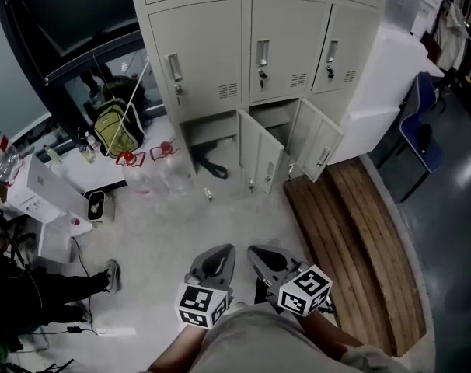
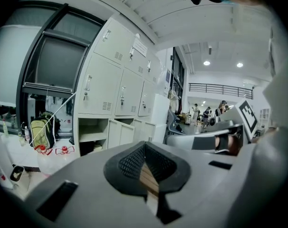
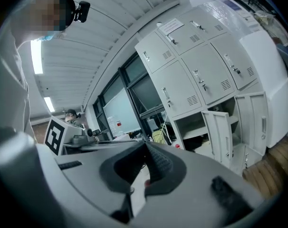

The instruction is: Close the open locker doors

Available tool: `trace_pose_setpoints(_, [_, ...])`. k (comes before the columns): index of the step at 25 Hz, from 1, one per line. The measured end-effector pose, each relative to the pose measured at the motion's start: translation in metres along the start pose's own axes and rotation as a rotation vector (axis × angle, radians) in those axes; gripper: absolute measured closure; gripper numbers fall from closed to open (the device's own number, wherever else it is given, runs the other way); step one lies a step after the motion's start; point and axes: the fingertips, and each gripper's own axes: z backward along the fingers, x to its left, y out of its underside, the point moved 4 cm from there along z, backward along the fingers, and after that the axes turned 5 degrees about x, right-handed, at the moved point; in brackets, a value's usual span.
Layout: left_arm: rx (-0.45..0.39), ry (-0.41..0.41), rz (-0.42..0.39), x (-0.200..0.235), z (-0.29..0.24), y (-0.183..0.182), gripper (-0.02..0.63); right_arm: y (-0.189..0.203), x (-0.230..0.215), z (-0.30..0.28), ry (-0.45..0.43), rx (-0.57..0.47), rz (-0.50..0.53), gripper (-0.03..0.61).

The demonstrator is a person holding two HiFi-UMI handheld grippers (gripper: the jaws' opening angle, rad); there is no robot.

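Head view: the left tool and the right tool sit near. Far off, the open locker doors hang out over the floor. A dark thing, maybe a bag, lies inside one locker.

Left gripper view: the left tool is clenched, empty.

Right gripper view: the right tool is clenched, empty.

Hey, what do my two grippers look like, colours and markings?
The left gripper and right gripper are both smooth grey shells ending in black textured pads. Each carries a white cube printed with black square markers. No cables show. The person wears a light grey top.
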Motion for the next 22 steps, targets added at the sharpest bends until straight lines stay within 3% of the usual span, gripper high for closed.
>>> trace_pose_setpoints(22, [0.006, -0.032, 0.036, 0.054, -0.191, -0.09, 0.598, -0.1, -0.184, -0.074, -0.068, 0.074, 0.026, 0.551])
